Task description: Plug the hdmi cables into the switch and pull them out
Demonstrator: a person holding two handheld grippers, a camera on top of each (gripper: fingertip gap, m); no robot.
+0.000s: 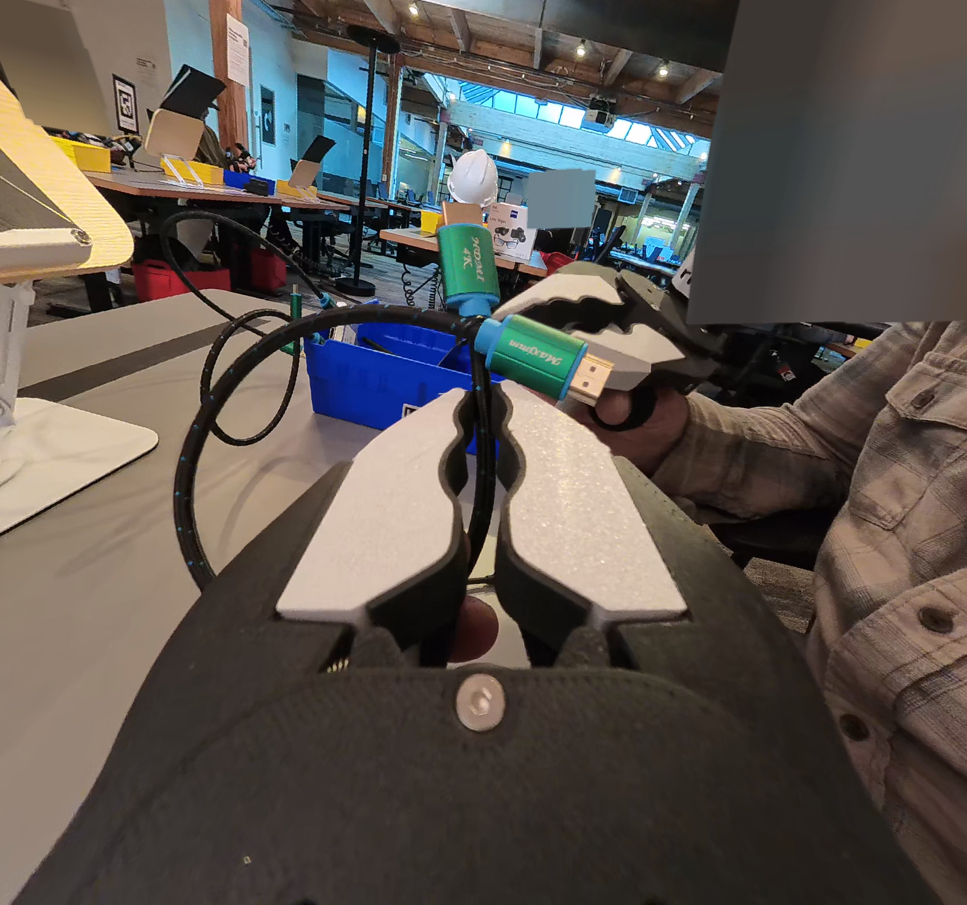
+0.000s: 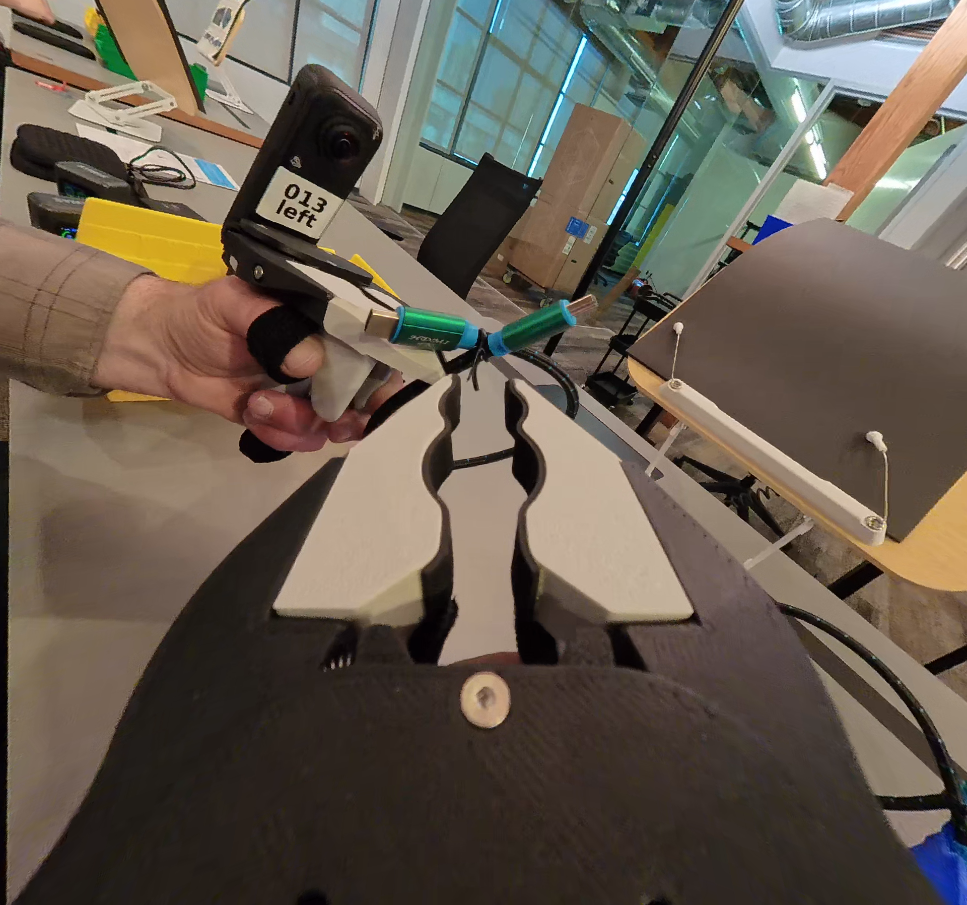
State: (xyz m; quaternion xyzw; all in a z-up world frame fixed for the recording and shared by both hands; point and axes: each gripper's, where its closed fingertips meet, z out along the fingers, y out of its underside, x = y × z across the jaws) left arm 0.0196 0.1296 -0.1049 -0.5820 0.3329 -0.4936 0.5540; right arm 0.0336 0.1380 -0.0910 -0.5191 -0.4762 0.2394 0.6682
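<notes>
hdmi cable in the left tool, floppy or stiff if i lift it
Probably springy: the braided cable arcs in open loops off the left tool. The green plugs, tied together, would likely swing as one. The braid looks grippy.

Each wrist camera looks closely along its own fingers, facing the other; both share the crossed green-shelled HDMI plugs (image 1: 528,356) (image 2: 430,331).

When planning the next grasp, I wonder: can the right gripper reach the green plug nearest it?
Probably yes: the right gripper is open close beside that plug, nothing between; the left gripper pinches only the cable.
</notes>
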